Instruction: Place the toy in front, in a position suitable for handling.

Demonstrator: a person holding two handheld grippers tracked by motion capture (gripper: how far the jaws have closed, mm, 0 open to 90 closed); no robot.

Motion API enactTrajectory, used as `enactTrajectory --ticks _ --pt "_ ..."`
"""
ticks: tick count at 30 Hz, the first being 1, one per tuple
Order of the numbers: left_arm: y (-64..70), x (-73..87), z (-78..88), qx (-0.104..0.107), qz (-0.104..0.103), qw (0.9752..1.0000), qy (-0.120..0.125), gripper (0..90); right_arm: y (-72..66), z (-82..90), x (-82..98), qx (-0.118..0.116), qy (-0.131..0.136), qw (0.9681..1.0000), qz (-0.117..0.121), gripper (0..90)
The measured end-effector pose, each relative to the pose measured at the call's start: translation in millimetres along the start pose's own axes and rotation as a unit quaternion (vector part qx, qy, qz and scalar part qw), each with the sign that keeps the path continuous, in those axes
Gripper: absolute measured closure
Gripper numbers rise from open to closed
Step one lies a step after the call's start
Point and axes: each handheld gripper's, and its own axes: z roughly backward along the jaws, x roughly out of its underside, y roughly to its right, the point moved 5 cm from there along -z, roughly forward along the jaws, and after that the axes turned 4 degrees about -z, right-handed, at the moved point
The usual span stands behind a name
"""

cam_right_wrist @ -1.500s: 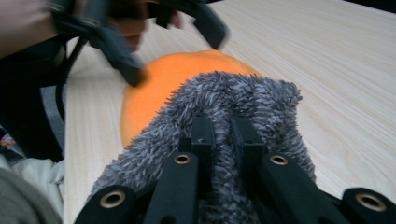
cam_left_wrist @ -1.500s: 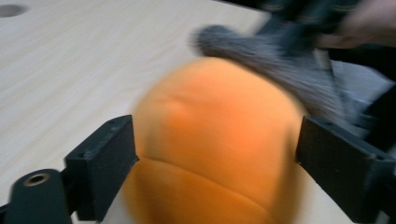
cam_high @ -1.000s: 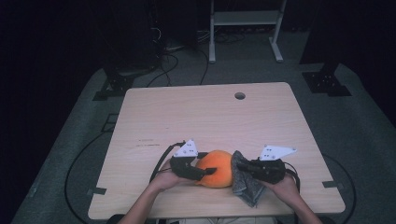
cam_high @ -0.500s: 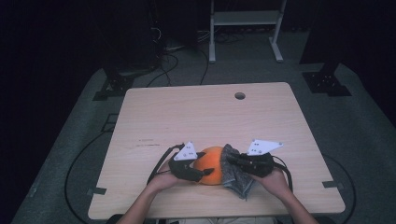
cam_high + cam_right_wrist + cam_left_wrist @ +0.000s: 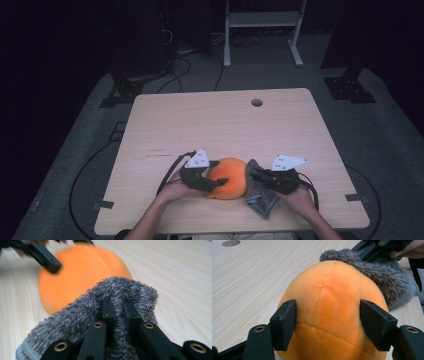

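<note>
Plush ball [image 5: 228, 177] at lower centre of the counter [image 5: 220, 125] is soft and light; your left tongs [image 5: 327, 322] straddle its sides, having just eased inward, while your right tongs [image 5: 119, 311] pinch the fuzzy grey cloth [image 5: 82, 315].

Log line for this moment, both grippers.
left gripper: straddling orange plush ball, jaws just closing | right gripper: shut on grey fuzzy cloth

One orange plush ball [image 5: 229, 177], one grey fuzzy cloth [image 5: 261, 194], two tools: left tool [image 5: 216, 181], right tool [image 5: 256, 176].
</note>
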Motion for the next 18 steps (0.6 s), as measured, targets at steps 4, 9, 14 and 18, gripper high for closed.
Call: enactTrajectory --ticks 4,9,14,18 --pt "1.8 0.8 0.0 -0.001 -0.008 0.9999 -0.009 33.1 1.8 6.4 -1.3 -0.013 0.01 0.9997 -0.017 81.3" --pt "-0.4 5.8 3.7 0.0 -0.01 0.9998 -0.019 35.2 -10.9 -2.2 -25.5 -0.04 0.039 0.9984 0.01 81.1" --pt "-0.2 7.4 5.4 0.006 -0.015 0.9997 -0.016 35.4 -2.7 -4.0 -7.4 -0.024 0.016 0.9996 -0.008 81.2" --pt "1.2 5.6 4.2 0.005 -0.016 0.9997 -0.015 35.2 -0.3 4.5 1.0 -0.025 0.007 0.9995 -0.017 81.1"
